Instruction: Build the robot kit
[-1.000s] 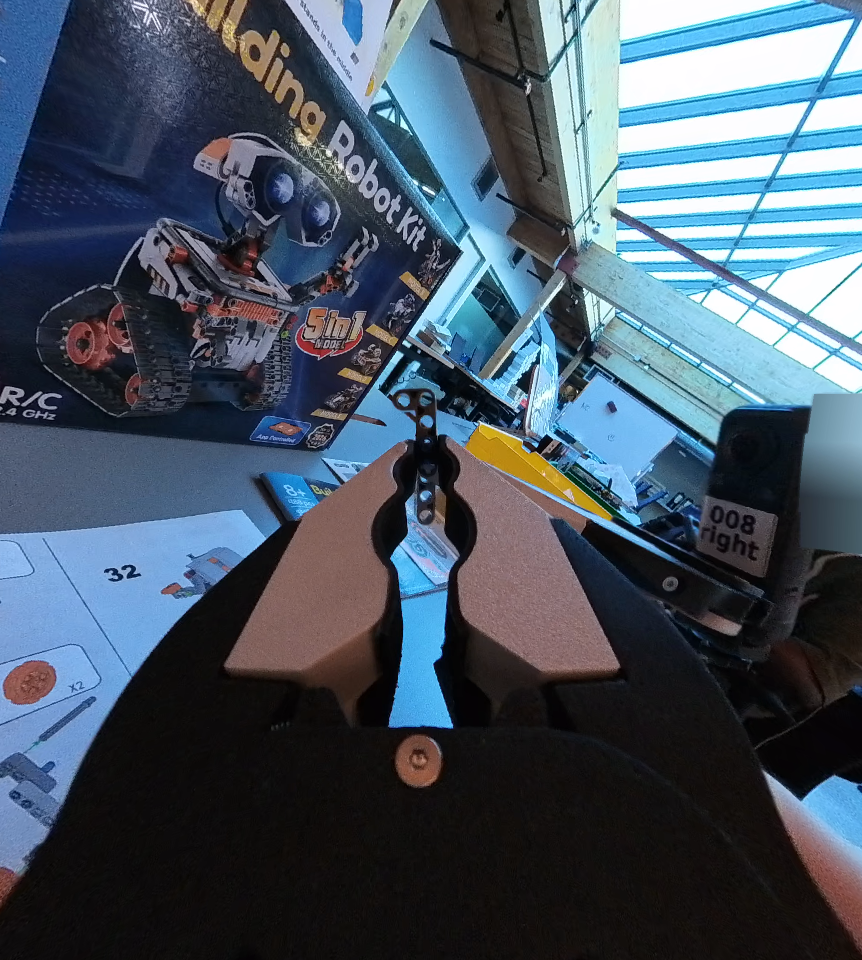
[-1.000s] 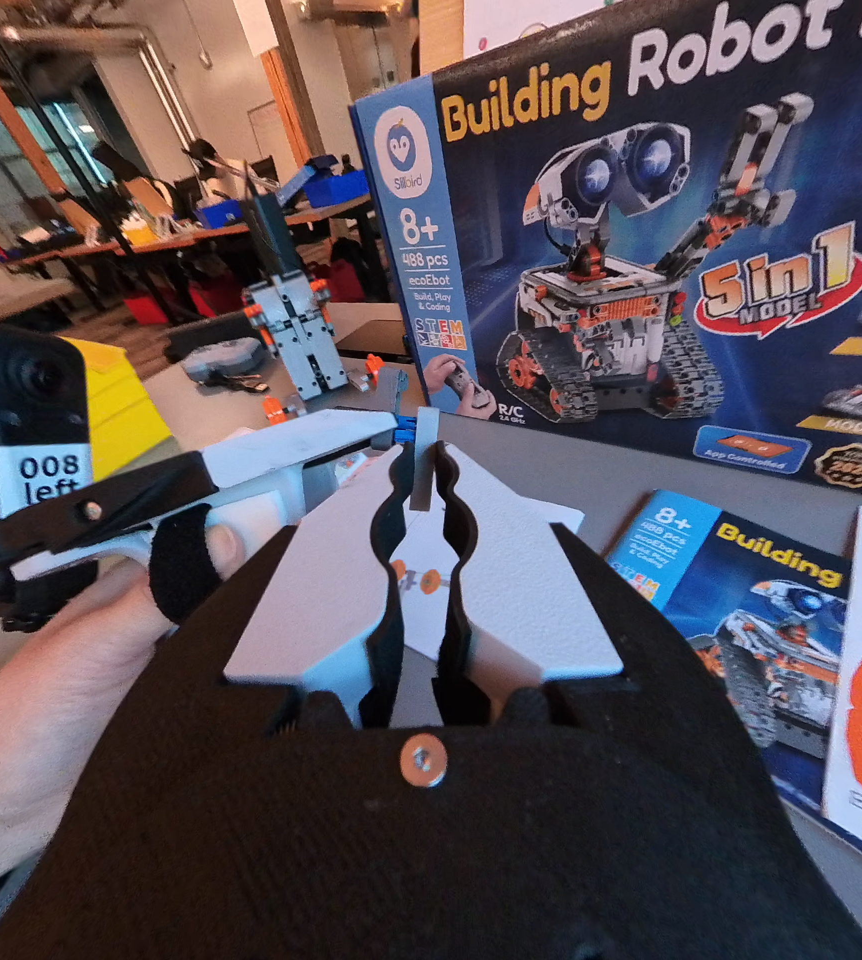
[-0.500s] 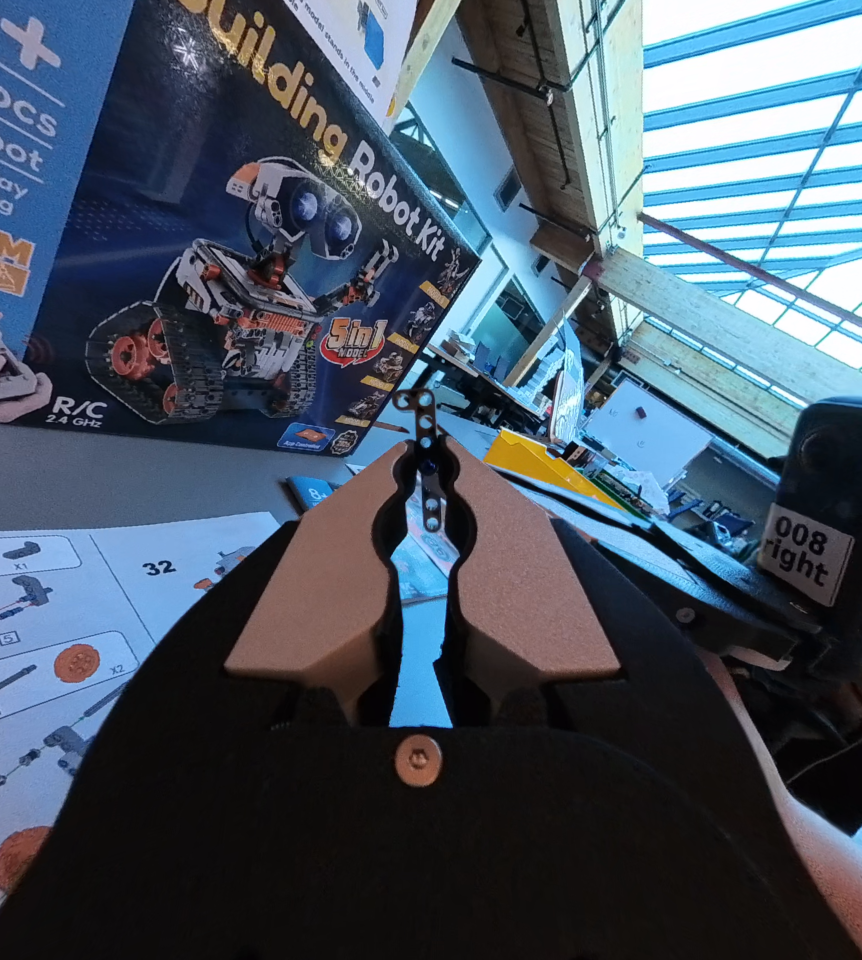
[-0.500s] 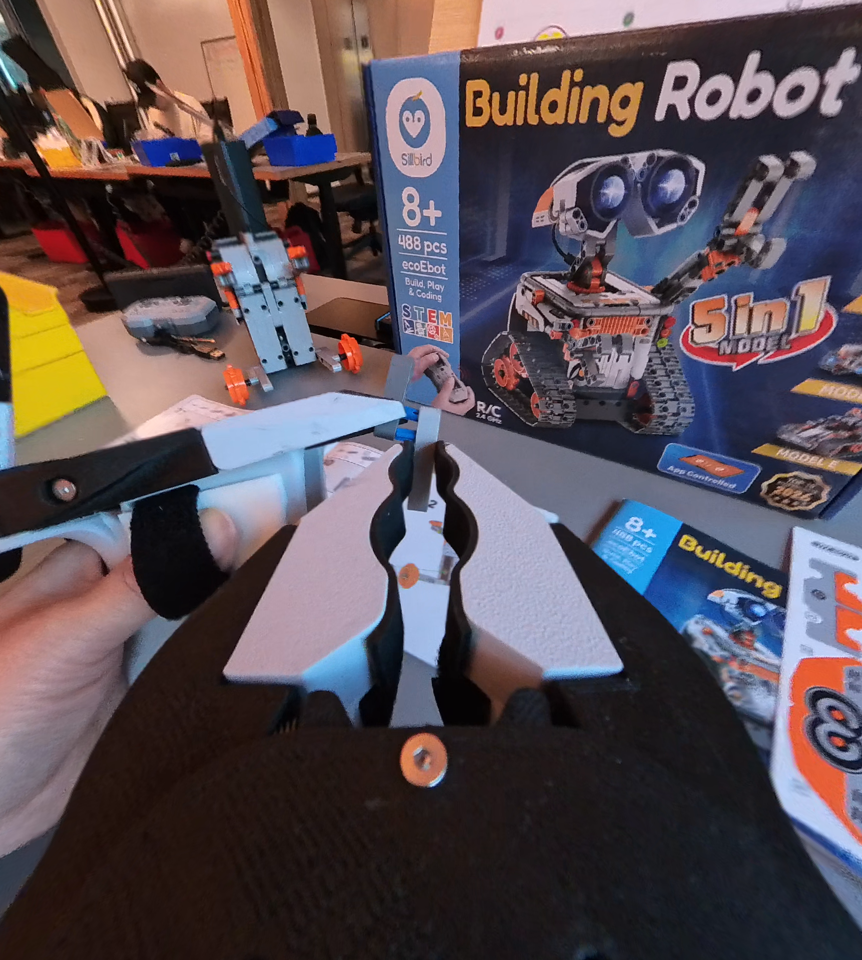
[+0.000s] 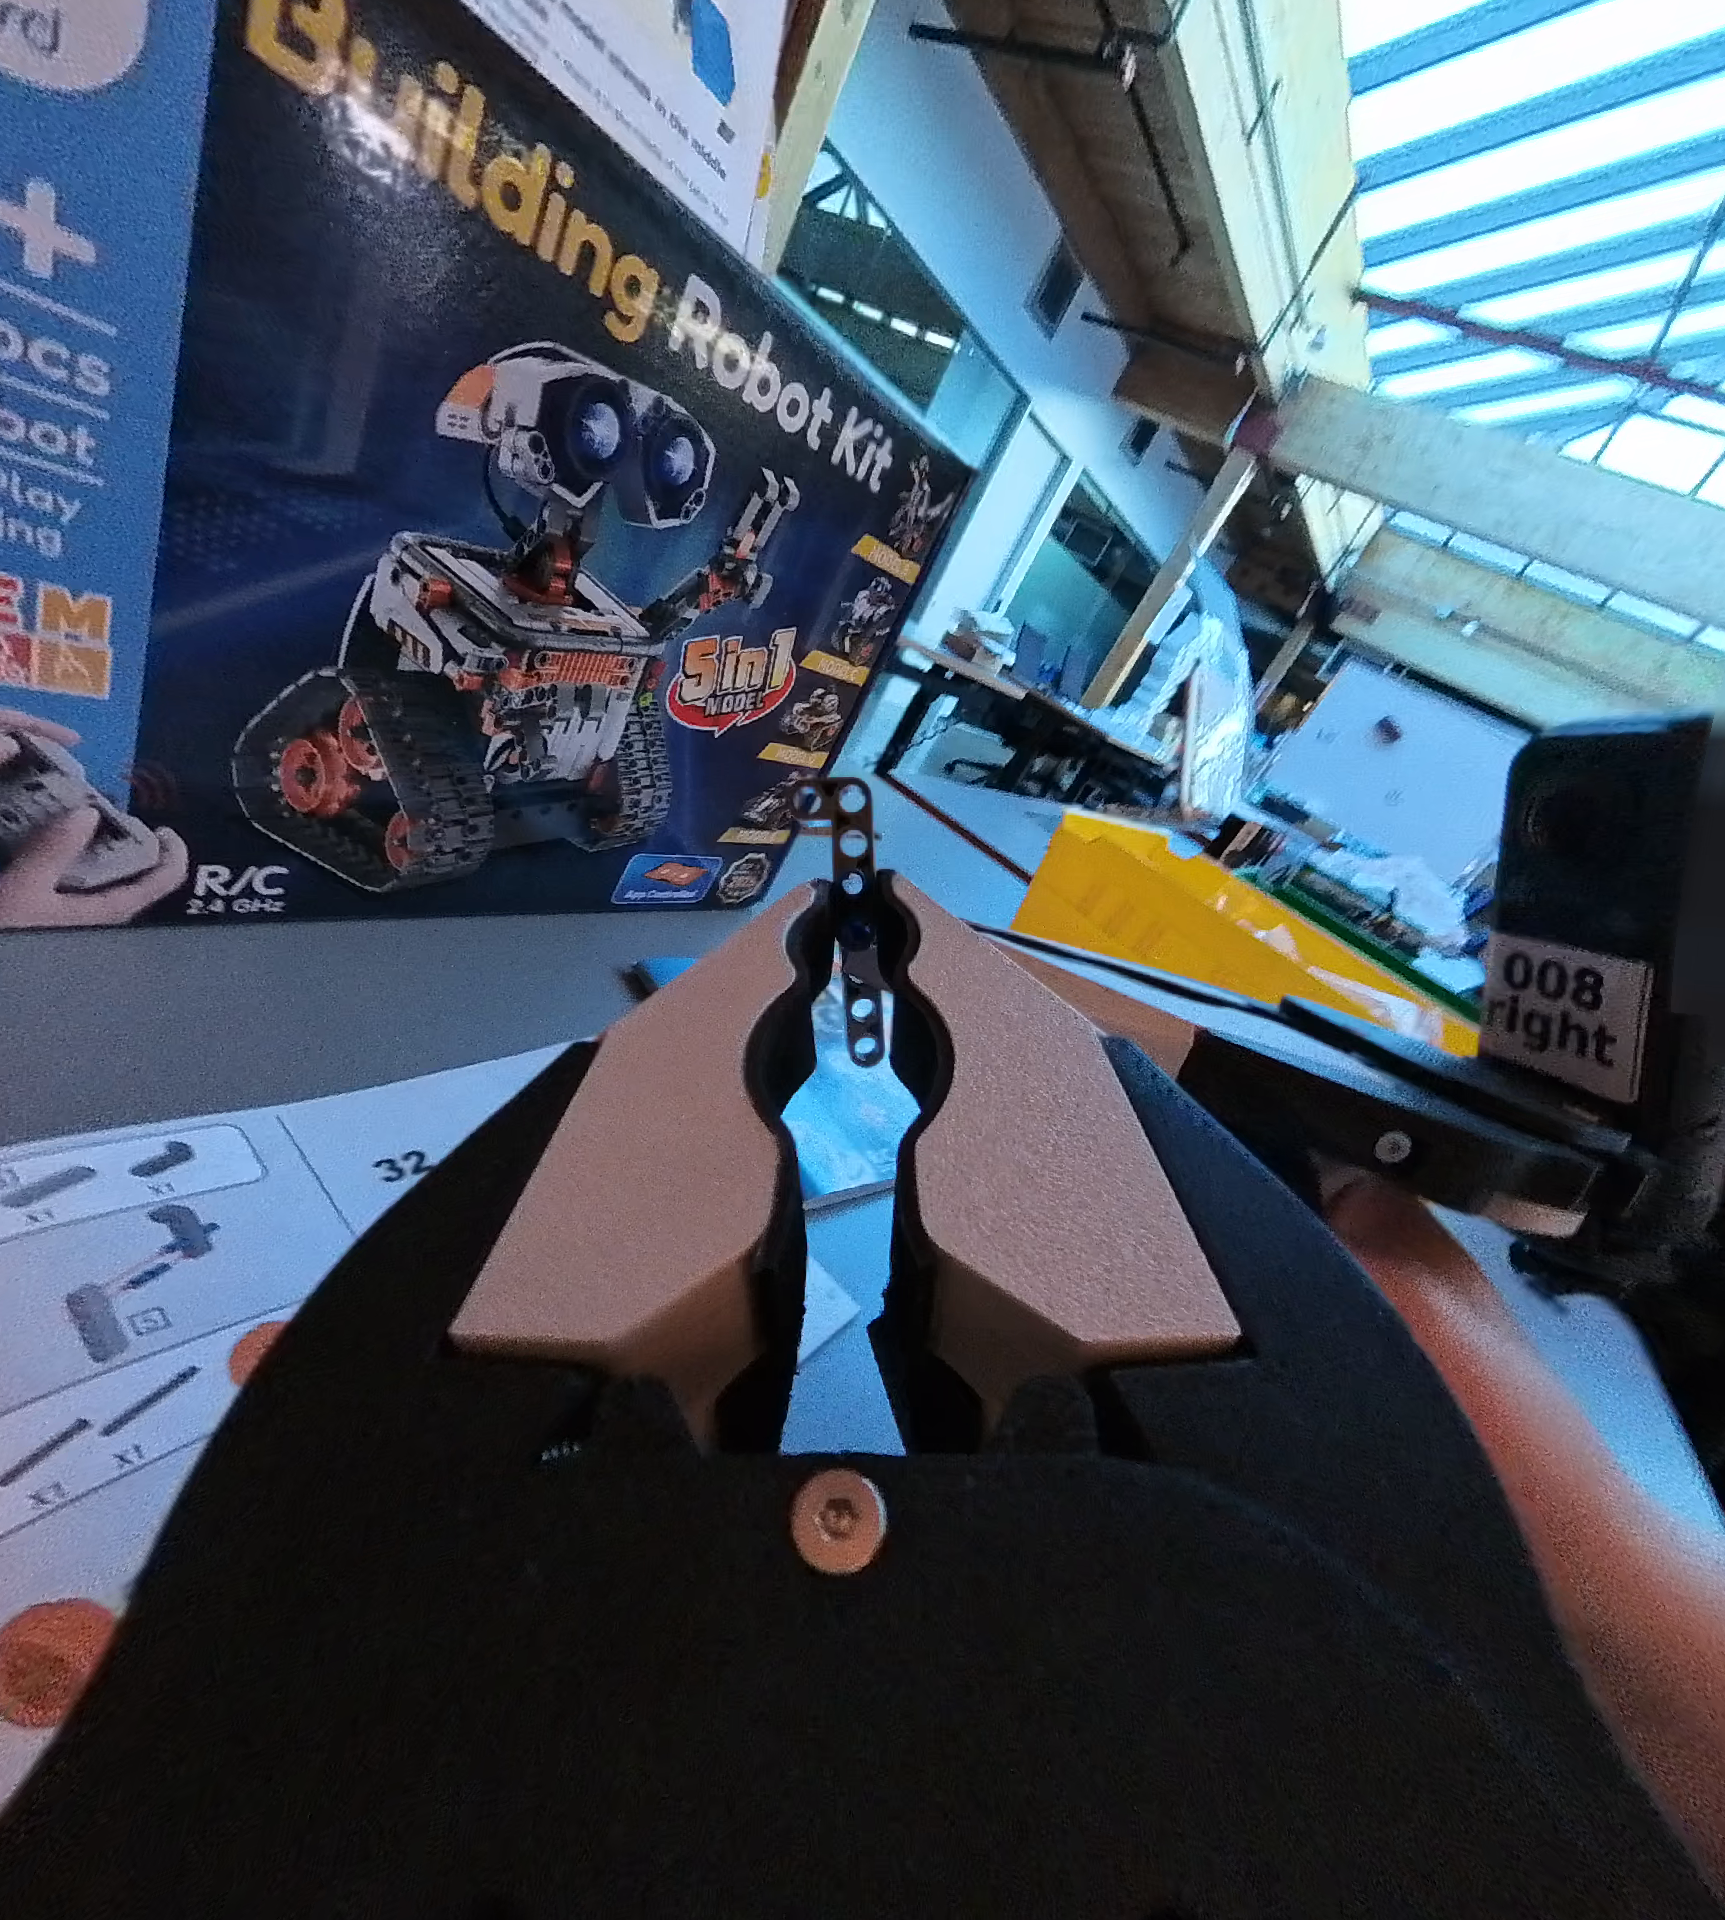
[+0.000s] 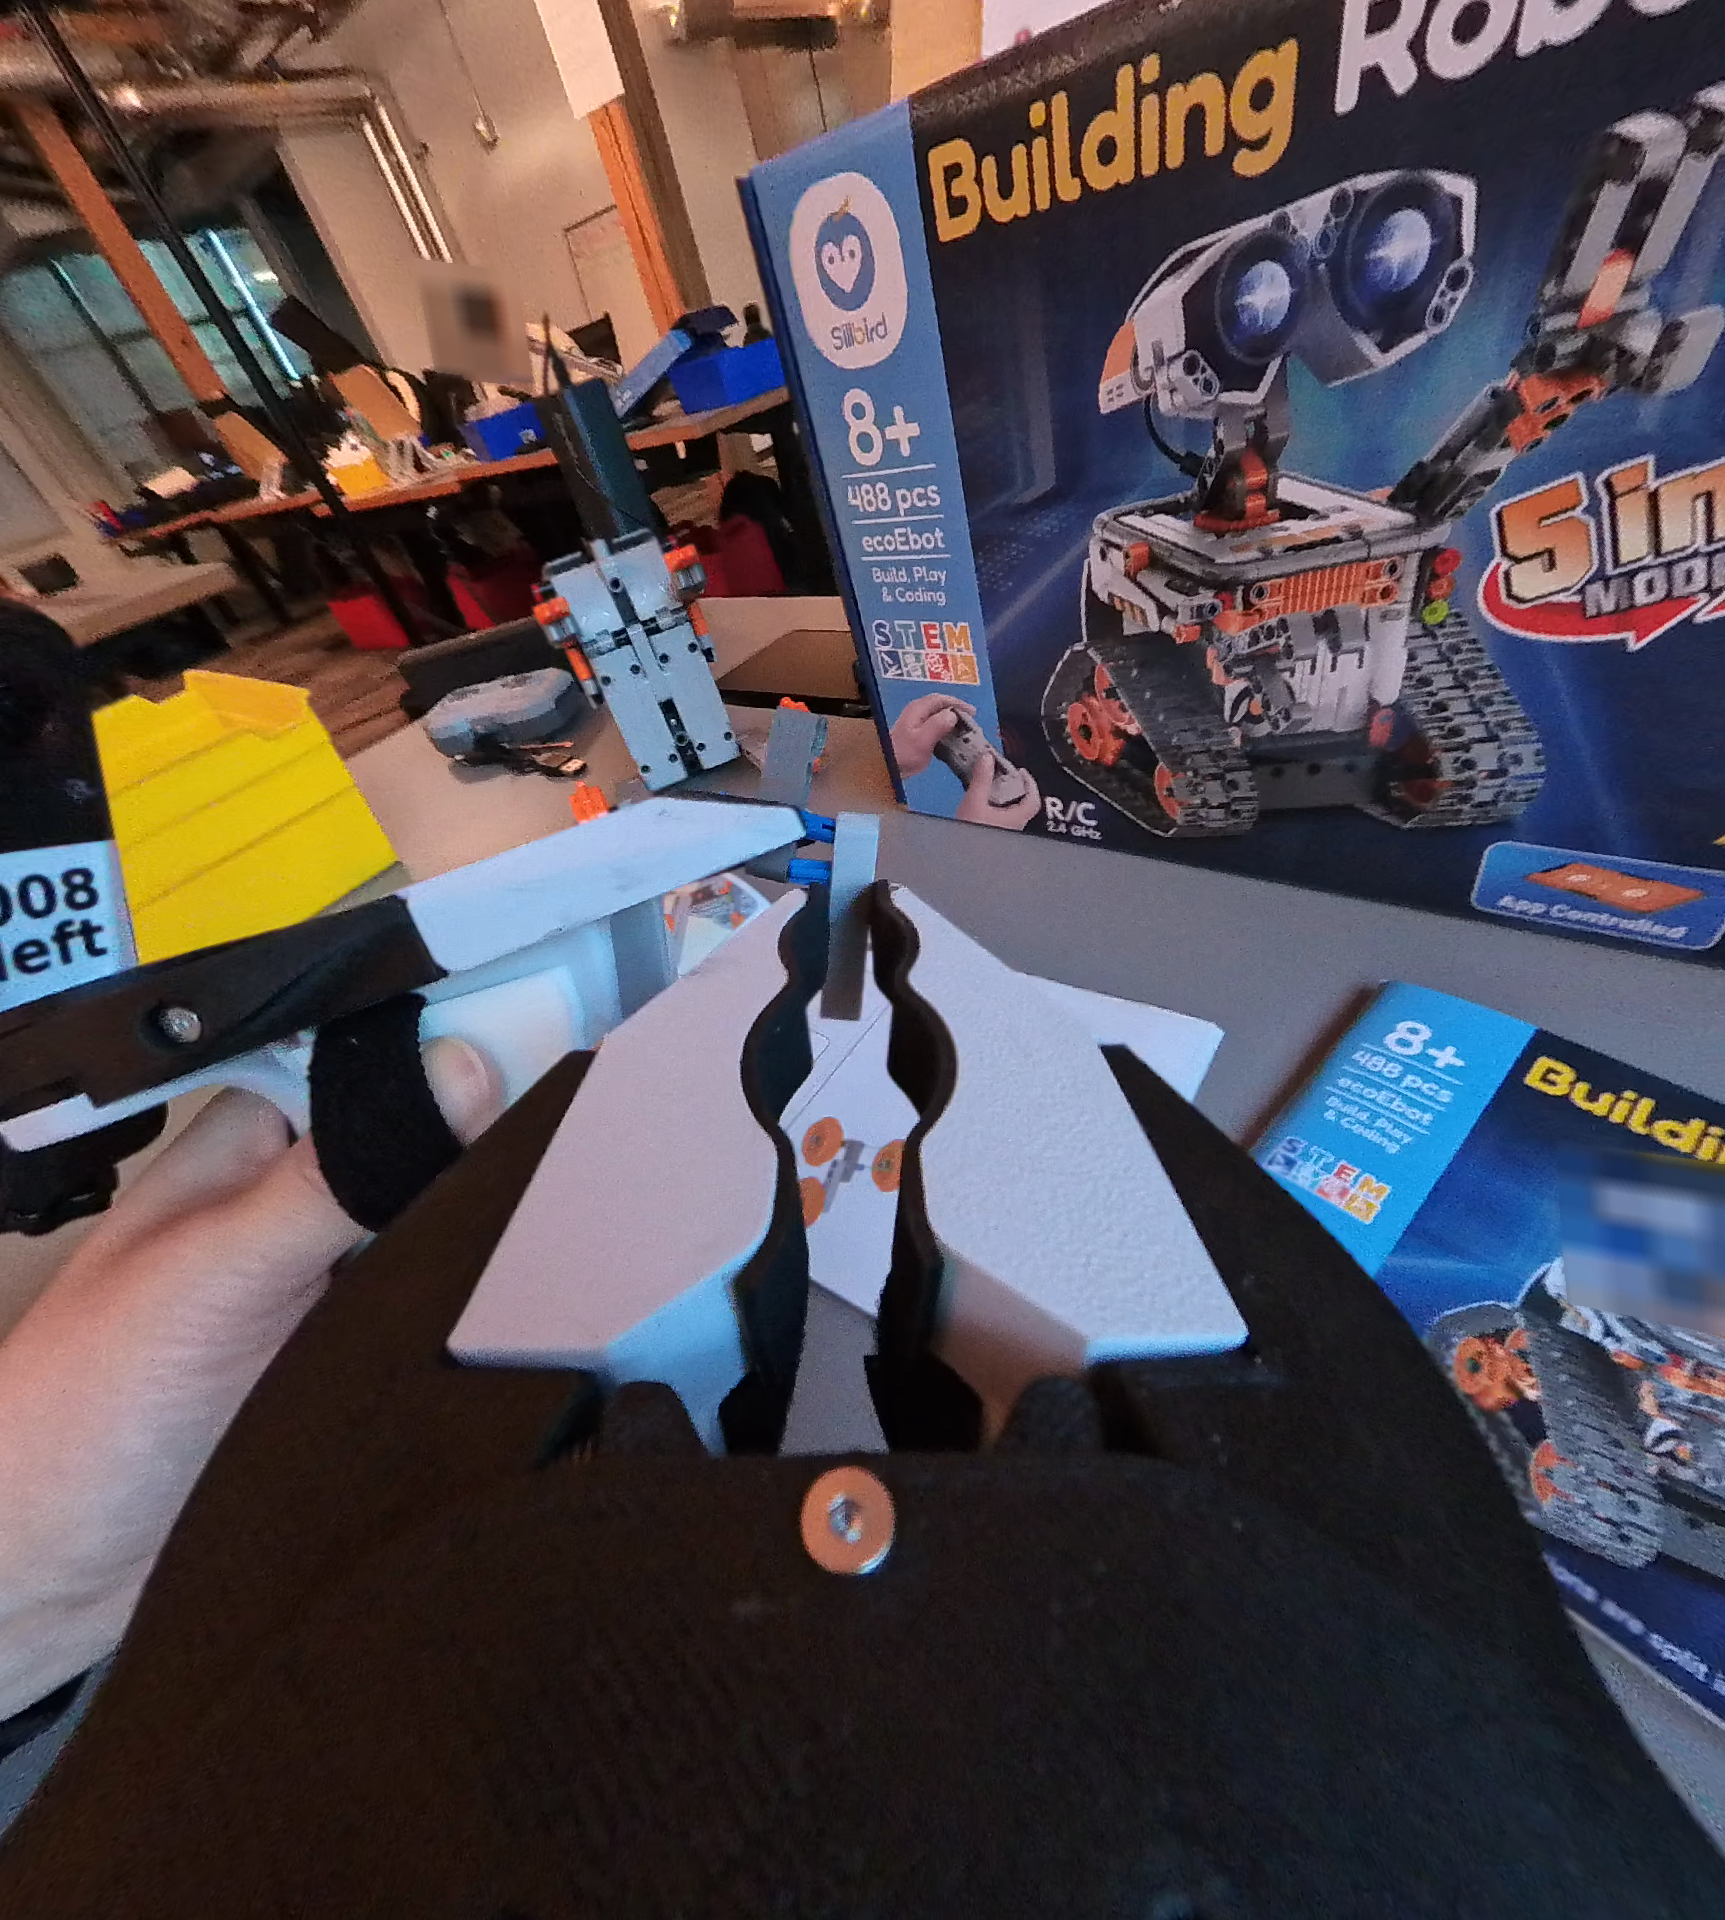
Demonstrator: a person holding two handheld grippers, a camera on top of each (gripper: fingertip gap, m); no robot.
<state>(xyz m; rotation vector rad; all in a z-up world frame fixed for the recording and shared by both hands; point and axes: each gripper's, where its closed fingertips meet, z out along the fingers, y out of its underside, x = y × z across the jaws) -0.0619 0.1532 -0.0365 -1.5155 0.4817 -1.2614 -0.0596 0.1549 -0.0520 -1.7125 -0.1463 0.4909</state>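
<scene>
Gripping, left tool point(image 5: 853, 902): we see it pinched on a black holed beam point(image 5: 856, 914), upright, above the counter point(image 5: 214, 997).
Right tool point(image 6: 845, 904): clamped on a grey beam point(image 6: 850, 935); blue pins point(image 6: 814, 847) near it.
Around: kit box point(image 6: 1357, 468) behind; instruction sheet point(image 5: 58, 1299), booklet point(image 6: 1564, 1299) on counter.

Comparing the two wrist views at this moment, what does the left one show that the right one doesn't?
Left only: the left gripper shut on a black holed beam, and a glazed roof. Right only: the right gripper shut on a grey beam, a partly built model and a blue booklet. Shared: the kit box, the yellow bin, the instruction sheet.
</scene>
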